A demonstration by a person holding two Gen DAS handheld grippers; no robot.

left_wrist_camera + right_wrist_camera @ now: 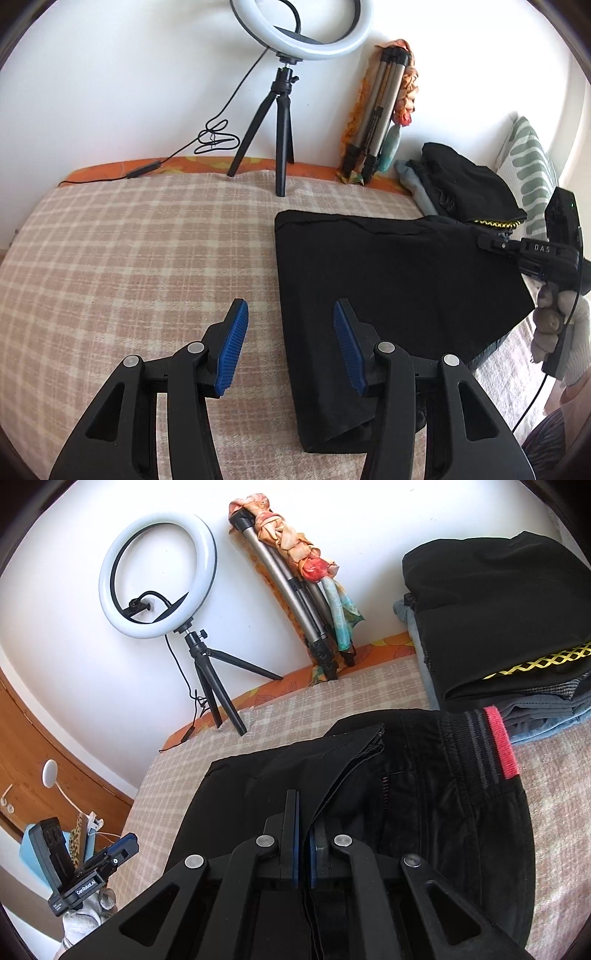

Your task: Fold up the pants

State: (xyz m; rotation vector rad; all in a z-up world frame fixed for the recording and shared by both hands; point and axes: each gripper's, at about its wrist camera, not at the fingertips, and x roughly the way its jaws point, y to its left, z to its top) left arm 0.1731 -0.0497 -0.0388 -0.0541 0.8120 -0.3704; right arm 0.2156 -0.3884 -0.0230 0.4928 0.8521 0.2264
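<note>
The right gripper (303, 834) pinches a fold of the black pants (424, 812) between pressed jaws. The left gripper (291, 325) hovers at the pants' nine-o'clock edge above the bed (129, 258), its jaws spread and empty.

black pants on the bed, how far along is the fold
Done: the black pants lie as a compact folded slab on the checked blanket. In hand: the right gripper is shut on a cloth edge; the left gripper is open, empty. Left: probably one more fold, then onto the folded pile.
</note>
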